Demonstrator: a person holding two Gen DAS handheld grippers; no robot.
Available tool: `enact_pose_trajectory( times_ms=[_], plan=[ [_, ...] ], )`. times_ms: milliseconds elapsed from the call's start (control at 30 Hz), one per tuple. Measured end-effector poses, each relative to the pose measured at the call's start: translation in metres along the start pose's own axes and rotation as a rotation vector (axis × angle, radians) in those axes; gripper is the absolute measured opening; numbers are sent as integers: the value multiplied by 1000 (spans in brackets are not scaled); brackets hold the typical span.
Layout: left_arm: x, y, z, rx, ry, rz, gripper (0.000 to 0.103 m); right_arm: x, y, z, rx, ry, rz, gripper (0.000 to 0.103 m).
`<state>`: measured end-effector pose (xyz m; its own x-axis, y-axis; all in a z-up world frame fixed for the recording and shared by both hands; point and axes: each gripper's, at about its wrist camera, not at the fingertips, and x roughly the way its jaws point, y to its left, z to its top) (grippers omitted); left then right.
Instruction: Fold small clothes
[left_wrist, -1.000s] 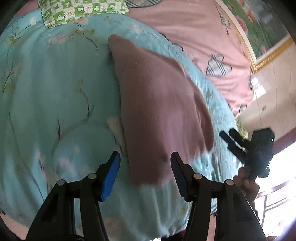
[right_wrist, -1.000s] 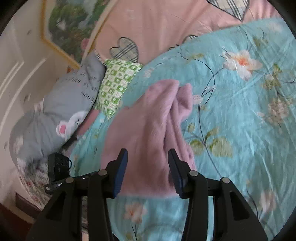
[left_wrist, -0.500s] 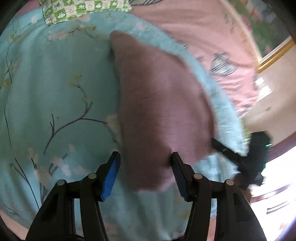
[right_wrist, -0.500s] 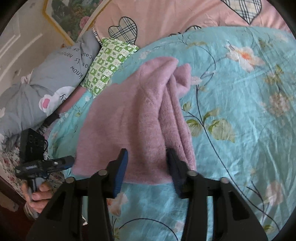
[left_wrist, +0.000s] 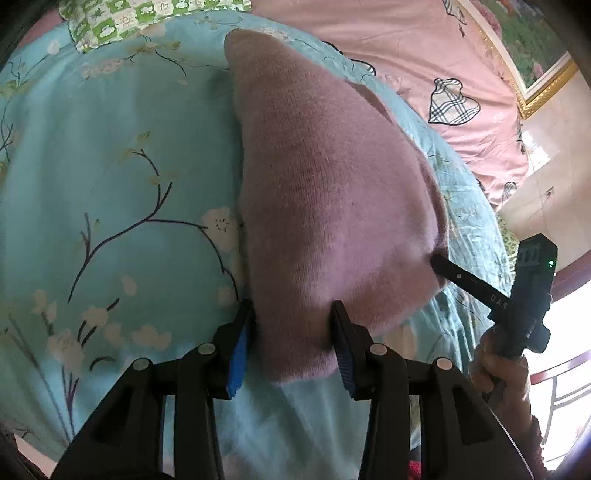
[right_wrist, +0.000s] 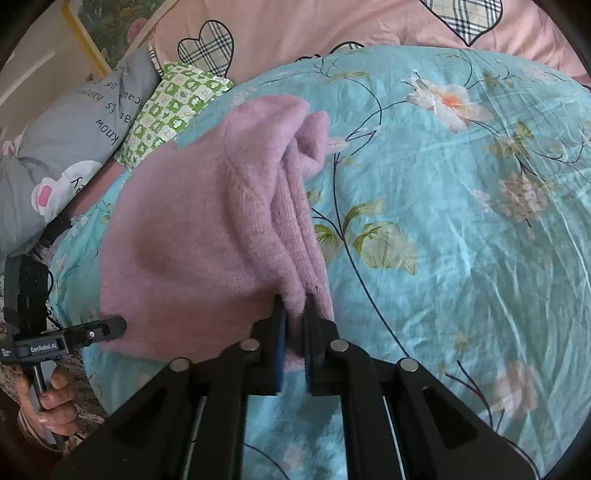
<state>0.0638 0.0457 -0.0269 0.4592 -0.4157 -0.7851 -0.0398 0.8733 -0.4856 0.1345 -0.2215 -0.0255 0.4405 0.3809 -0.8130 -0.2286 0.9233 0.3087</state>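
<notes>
A pink knit garment (left_wrist: 332, 184) lies folded lengthwise on the teal floral bed cover (left_wrist: 110, 166). My left gripper (left_wrist: 291, 332) straddles its near corner, and its jaws are closing with the cloth between them, not pinched. In the right wrist view the garment (right_wrist: 203, 221) shows stacked folded layers along its right side. My right gripper (right_wrist: 295, 321) is shut on the near end of those layers. The right gripper (left_wrist: 439, 264) shows at the garment's right corner in the left wrist view. In the right wrist view the left gripper (right_wrist: 110, 328) sits at the garment's left corner.
A green checked pillow (right_wrist: 173, 107) and a grey printed pillow (right_wrist: 74, 125) lie beyond the garment. A pink sheet with plaid hearts (left_wrist: 406, 55) covers the far side, under a gold-framed picture (left_wrist: 535, 55). A hand (right_wrist: 55, 402) holds the left gripper's handle.
The right gripper came down and shut on the garment's folded edge. The left jaws narrowed around the near corner. The garment fills more of both views.
</notes>
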Motion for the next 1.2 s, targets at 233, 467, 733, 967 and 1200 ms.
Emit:
enact_pose_trajectory(
  times_ms=[233,467,733,967,1200],
  plan=[
    [-39,-6,19,51,-75,-48,40,-42,2,13,77,-95,51,15],
    [-32,-20,66,98,-146,-65,40,-14,56,47,-16,-89,165,16],
    [32,-24,87,90,-111,16,28,58,9,51,121,18,120,0],
    [-17,-35,59,131,-145,-28,44,17,28,41,54,-37,138,3],
    [-8,-35,-2,196,-52,-14,44,-9,20,-8,5,-9,49,3]
  ],
)
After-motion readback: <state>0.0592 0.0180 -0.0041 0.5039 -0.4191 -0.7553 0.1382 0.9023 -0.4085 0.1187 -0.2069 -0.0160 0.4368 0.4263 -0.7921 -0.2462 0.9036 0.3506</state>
